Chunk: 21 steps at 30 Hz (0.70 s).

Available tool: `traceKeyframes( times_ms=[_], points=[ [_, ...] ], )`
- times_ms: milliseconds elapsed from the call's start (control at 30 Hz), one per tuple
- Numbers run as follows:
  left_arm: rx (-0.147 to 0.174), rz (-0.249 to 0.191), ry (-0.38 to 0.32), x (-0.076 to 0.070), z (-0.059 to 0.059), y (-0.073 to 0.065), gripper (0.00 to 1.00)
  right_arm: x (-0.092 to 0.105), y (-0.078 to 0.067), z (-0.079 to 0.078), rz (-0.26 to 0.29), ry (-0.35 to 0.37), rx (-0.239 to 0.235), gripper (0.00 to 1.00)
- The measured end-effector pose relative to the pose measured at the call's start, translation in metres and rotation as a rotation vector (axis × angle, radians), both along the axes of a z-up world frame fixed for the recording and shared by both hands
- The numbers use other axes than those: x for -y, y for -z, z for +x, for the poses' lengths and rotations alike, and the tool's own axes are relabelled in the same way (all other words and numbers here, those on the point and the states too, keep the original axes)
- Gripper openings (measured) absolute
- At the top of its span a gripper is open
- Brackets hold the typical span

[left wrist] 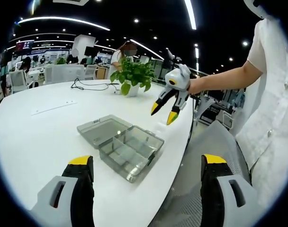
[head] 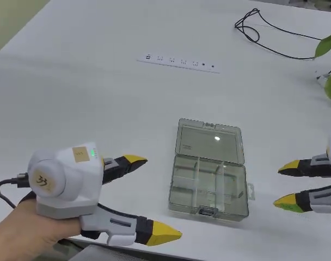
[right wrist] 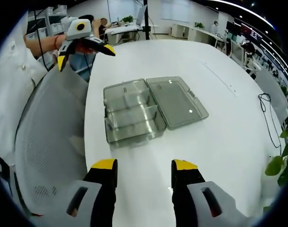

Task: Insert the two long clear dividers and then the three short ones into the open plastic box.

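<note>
The clear plastic box (head: 183,197) lies open on the white table, its lid (head: 210,142) folded flat away from me. Clear dividers (head: 209,172) stand inside and split it into several compartments. My left gripper (head: 152,197) hovers left of the box, open and holding nothing. Right of the box, my right gripper (head: 286,185) is also open and holds nothing. The left gripper view has the box (left wrist: 130,149) ahead of the wide-open left gripper (left wrist: 146,161), with the right gripper (left wrist: 164,111) beyond. The right gripper view looks past the right gripper (right wrist: 144,165) at the box (right wrist: 132,113) and the left gripper (right wrist: 85,56).
A white power strip (head: 179,61) lies farther back on the table. A black cable (head: 263,32) loops at the back right, beside a green plant (head: 330,60). A white mesh chair (right wrist: 49,142) stands at the table's near edge. The table edge runs just under the left gripper.
</note>
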<state>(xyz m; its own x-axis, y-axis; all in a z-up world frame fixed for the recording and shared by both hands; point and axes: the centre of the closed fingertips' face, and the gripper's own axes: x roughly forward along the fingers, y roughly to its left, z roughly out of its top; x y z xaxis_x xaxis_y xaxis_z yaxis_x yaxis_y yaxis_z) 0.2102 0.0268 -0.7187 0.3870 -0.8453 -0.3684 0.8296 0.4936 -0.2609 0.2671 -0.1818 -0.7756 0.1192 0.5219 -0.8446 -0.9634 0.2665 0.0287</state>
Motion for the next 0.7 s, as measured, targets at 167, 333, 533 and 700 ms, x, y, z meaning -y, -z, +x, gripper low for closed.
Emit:
traceKeyframes(
  times_ms=[167, 333, 533, 700],
  points=[
    [-0.006, 0.002, -0.003, -0.002, 0.001, 0.001, 0.96, 0.021, 0.015, 0.004, -0.067, -0.017, -0.008, 0.47],
    [-0.011, 0.002, -0.006, -0.003, 0.001, 0.002, 0.96, 0.042, 0.034, 0.003, -0.167, -0.066, -0.022, 0.48],
    [-0.018, 0.002, -0.010, -0.003, 0.002, 0.003, 0.96, 0.057, 0.051, 0.001, -0.257, -0.147, -0.024, 0.47],
    [-0.020, -0.001, -0.012, -0.003, 0.003, 0.002, 0.95, 0.066, 0.063, 0.003, -0.312, -0.178, -0.029, 0.46]
  ],
)
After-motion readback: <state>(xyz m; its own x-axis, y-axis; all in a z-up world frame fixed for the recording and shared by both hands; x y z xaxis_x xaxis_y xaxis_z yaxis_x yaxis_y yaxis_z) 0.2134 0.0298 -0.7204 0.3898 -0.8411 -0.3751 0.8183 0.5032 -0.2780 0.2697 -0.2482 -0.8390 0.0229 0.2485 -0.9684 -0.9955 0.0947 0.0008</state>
